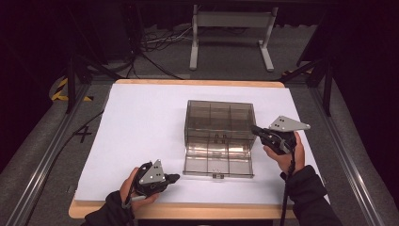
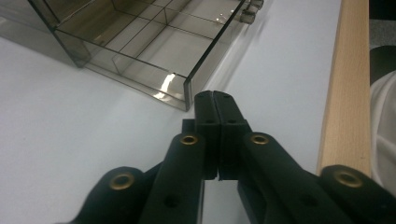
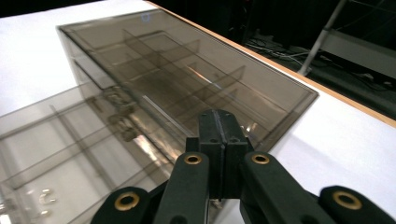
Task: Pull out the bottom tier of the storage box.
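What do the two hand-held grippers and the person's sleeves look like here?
The left gripper and the right gripper are black, each with a grey three-cornered plate on top showing small dark holes. Their jaw arms carry brass-coloured rivets. A black cable trails from the right gripper. The person wears dark sleeves.

1 clear box point(image 1: 219, 123), 2 tools: left point(image 1: 175, 178), right point(image 1: 254, 128).

High view looks down from overhead; both gripper views sit low, sharing the smoky box point(image 1: 219, 139).
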The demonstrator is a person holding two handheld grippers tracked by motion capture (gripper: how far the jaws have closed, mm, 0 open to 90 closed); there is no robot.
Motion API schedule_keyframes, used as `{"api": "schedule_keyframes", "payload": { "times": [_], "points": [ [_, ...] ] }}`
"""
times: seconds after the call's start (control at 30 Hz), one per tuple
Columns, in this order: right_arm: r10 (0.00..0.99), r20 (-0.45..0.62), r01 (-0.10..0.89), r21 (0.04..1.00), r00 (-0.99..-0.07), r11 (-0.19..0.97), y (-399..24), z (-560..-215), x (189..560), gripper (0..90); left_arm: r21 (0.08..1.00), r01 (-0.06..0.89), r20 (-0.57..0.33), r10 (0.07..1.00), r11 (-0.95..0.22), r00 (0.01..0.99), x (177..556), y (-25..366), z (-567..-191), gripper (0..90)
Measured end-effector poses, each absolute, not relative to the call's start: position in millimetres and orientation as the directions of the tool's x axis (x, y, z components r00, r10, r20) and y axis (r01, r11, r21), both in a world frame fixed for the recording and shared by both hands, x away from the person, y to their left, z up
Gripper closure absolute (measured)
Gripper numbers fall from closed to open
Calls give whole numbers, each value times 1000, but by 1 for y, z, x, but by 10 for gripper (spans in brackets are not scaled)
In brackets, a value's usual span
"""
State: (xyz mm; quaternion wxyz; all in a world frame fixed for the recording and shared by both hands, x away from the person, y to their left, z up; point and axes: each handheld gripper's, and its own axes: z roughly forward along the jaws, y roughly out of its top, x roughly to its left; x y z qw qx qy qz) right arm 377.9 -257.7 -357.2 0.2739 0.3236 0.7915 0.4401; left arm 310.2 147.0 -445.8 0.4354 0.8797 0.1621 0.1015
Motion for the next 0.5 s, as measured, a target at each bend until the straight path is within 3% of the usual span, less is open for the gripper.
{"api": "schedule_keyframes", "payload": {
  "times": [0.5],
  "points": [
    [797, -153, 305, 869, -585, 391, -264, -366, 392, 900, 772, 184, 39, 335, -608, 941, 312, 127, -448, 900]
  ]
}}
